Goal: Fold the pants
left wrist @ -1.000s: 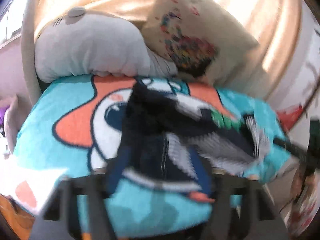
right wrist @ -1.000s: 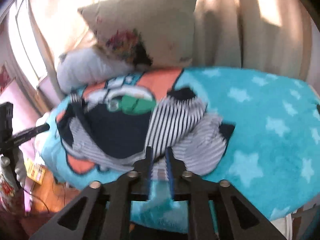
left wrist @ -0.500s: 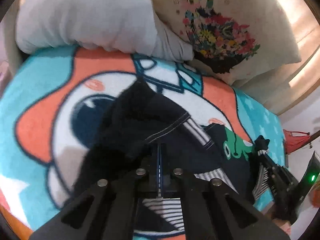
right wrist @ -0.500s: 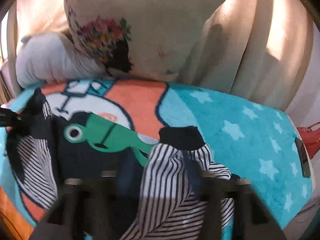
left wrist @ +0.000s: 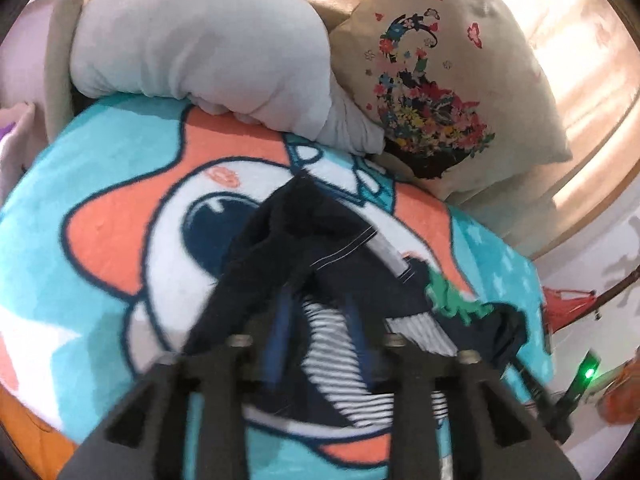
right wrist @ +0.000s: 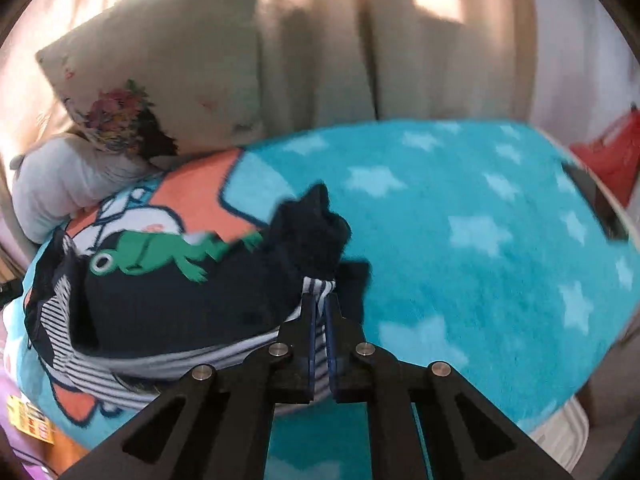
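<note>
Teal cartoon blanket [right wrist: 460, 216] covers bed. Navy striped pants [right wrist: 168, 300] lie bunched at its near edge. Right gripper [right wrist: 319, 300] pinches striped fabric, jaws nearly closed. Left gripper [left wrist: 316, 320] spread wide over pants, holding nothing. Mid-fold, probably; next move needs left regrasp, then flattening.

The pants [right wrist: 168, 292] lie on the blanket [right wrist: 460, 240], with two pillows [left wrist: 200, 48] behind them against the curtain [right wrist: 320, 40].
</note>
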`<action>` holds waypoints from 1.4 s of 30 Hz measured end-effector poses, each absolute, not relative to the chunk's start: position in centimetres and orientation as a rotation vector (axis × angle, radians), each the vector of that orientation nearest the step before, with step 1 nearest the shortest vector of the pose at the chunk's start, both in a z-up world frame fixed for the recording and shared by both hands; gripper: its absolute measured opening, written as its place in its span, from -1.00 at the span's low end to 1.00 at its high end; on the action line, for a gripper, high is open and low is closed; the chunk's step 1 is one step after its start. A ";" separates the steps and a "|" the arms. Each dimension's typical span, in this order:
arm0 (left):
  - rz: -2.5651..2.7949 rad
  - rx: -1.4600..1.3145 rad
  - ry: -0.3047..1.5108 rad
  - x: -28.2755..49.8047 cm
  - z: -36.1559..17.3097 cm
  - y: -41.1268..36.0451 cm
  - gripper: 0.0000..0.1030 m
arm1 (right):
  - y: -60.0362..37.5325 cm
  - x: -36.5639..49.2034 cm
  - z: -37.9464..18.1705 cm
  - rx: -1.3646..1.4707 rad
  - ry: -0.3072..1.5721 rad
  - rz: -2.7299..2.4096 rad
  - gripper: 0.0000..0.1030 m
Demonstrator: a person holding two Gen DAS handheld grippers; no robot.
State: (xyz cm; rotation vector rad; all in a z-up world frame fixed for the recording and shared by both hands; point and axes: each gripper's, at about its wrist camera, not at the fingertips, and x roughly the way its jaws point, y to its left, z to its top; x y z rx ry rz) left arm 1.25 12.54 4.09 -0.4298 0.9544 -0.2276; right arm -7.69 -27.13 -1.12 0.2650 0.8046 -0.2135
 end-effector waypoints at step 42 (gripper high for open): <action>-0.048 -0.402 0.768 -4.1 4.6 18.7 0.08 | 0.1 -2.8 -0.5 0.020 0.919 0.742 -0.81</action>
